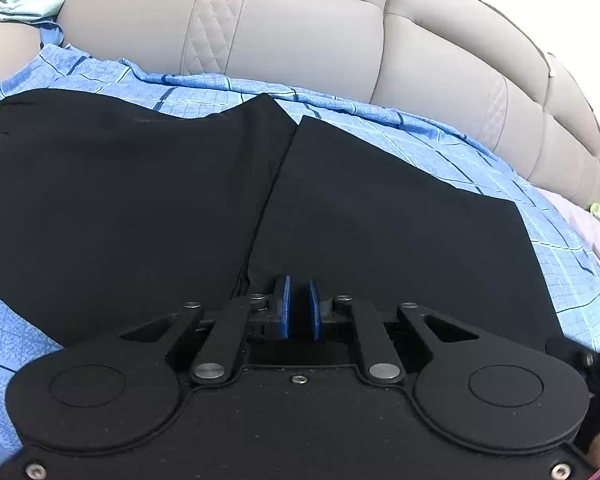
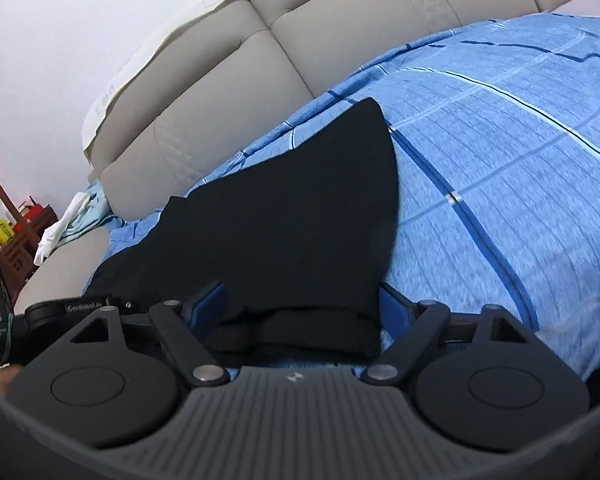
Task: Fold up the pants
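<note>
Nearest the lens in the left wrist view, the left gripper [image 1: 299,306] is seen low over the black pants [image 1: 140,200], its blue-padded fingers [image 1: 285,306] drawn almost together with only a narrow slit left between them. Whether cloth is caught in that slit cannot be told, black on black. Just past the tips, a seam or fold line is seen running away across the fabric, and the pants are laid flat over the blue checked sheet [image 1: 480,160], filling most of the bed's near side and reaching toward the back edge.

Over in the right wrist view, the right gripper [image 2: 300,304] is held wide, its fingers [image 2: 208,300] spread well apart, and a bunched edge of the pants [image 2: 300,220] is draped between them across the mouth of the tool. Neither pad is seen pressing the cloth. Beyond that, the dark fabric is stretched away to a pointed corner lying on the sheet [image 2: 500,160].

Farther back, the beige padded headboard [image 1: 300,28] is seen along the bed's far edge. A crumpled pale cloth [image 2: 68,220] is left at the headboard's end, and wooden furniture [image 2: 4,220] is glimpsed against the white wall [image 2: 80,20].
</note>
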Tool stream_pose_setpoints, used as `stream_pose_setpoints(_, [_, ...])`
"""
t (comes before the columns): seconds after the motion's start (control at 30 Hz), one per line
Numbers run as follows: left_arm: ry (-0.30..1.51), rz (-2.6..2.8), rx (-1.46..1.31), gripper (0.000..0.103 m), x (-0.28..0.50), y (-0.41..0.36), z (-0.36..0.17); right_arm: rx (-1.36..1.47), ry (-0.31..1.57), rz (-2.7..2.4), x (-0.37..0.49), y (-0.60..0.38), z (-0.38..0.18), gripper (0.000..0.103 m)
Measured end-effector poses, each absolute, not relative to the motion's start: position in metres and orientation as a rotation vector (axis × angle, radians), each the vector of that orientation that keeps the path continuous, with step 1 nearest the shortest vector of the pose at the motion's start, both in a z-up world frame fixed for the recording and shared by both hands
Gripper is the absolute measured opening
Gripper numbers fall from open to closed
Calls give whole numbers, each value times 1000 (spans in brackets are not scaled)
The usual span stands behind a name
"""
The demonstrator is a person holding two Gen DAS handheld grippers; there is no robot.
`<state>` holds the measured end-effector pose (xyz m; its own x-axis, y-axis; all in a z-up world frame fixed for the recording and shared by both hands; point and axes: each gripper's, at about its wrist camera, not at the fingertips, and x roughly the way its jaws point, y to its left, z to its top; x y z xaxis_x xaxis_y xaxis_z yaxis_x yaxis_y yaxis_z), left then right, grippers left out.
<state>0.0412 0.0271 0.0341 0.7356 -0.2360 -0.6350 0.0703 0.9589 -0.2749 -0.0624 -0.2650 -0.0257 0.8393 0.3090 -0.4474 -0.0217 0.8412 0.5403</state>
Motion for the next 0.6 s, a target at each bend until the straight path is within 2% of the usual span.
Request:
stream_pose_setpoints(0.1, [727,-168,-243,12,42,27,35,604,522,206,-42,-272,-27,83])
stream_pose_setpoints(0.2, [730,-167,-267,12,43,31,34,701,484,294,-19,-286,-34,88])
stream_pose_setpoints(0.33, [727,-163,-304,11,42,34,32,755,506,340,5,-292,-30,85])
stream_pose_setpoints(0.4, [724,-162,-305,11,42,35,31,741,518,341,12,-287,-28,79])
stream_pose_setpoints(0.43, [724,-160,-301,11,42,35,31,749,524,326,15,-286,-29,71])
stream_pose_setpoints(0.47, [725,-157,-295,11,42,34,32,768,532,307,17,-286,-29,51])
stream_pose_setpoints(0.5, [726,-153,-289,11,42,33,32,802,559,282,21,-289,-32,36])
stream_pose_setpoints(0.53, [727,-147,-278,11,42,30,33,849,598,242,25,-292,-37,12])
stream_pose_setpoints(0.6, [725,-124,-244,11,41,22,35,956,609,225,29,-300,-46,12])
